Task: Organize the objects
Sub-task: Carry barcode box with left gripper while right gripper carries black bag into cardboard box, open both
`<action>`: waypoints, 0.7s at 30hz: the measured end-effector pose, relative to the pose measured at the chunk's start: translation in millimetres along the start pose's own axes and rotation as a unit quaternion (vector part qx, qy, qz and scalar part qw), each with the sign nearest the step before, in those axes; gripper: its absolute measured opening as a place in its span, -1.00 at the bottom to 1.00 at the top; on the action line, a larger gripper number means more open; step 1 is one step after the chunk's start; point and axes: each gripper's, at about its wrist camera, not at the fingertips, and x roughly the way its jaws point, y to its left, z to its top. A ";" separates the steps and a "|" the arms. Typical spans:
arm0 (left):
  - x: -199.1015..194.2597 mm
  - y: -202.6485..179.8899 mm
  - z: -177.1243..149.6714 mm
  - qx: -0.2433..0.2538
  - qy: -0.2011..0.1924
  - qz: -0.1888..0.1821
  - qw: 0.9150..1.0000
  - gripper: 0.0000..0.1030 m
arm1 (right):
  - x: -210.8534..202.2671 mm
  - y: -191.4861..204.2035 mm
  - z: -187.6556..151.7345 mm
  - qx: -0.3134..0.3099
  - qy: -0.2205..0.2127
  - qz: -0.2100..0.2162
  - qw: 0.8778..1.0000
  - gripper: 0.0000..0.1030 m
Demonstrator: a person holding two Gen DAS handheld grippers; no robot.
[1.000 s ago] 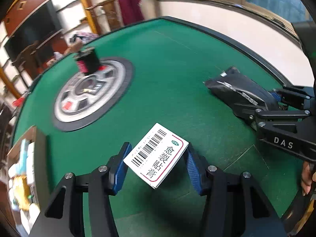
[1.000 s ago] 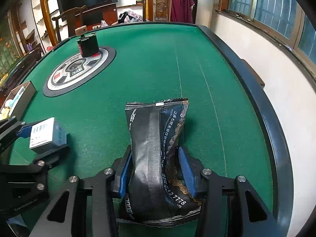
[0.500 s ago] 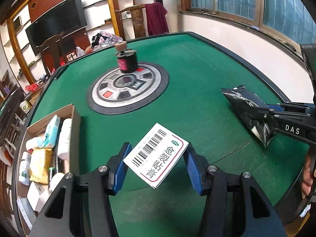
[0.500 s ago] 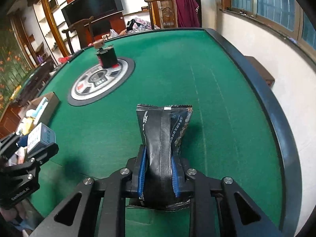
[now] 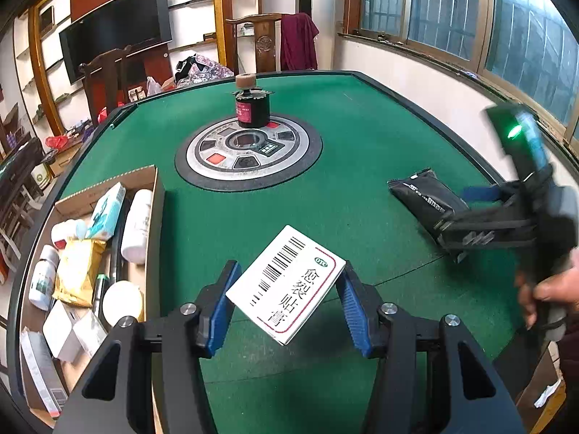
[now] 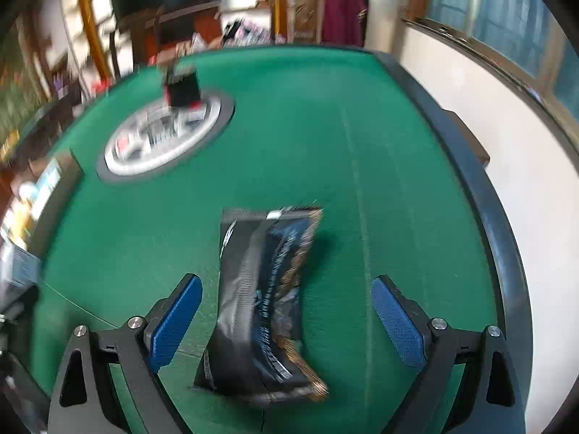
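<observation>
My left gripper [image 5: 287,298] is shut on a white medicine box [image 5: 286,282] with a barcode and red border, held tilted above the green felt. To the left lies an open cardboard box [image 5: 153,195] full of bottles and packets. My right gripper [image 6: 286,314] has its jaws opening wide; a black snack packet [image 6: 264,300] lies between the blue pads [image 6: 175,316], with a gap on each side. In the left wrist view the same packet [image 5: 423,195] lies on the felt at the right, with the right gripper [image 5: 470,206] over it and a person's hand [image 5: 550,293] on its handle.
A round grey control panel [image 5: 249,152] sits in the middle of the green table [image 5: 362,126], with a dark jar [image 5: 252,110] and a cork-like roll on top. The table's black rim [image 6: 466,166] runs along the right, near a white wall. Chairs and shelves stand beyond.
The right gripper squeezed the black packet, then spread its jaws and let it go. The left gripper with the white box has swung so the cardboard box is now in full view.
</observation>
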 end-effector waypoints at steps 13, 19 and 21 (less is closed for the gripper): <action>-30.3 41.2 -12.4 -0.042 -0.023 0.012 0.999 0.04 | -1.2 2.3 1.4 0.074 -0.017 0.174 0.982 -0.25; -66.7 86.2 -19.8 -0.080 -0.043 0.037 0.995 0.04 | -34.9 41.4 15.7 0.054 -0.045 0.264 0.962 -0.24; -77.1 106.6 -25.9 -0.099 -0.044 0.049 0.993 0.04 | -42.5 63.4 21.6 0.037 -0.046 0.286 0.956 -0.24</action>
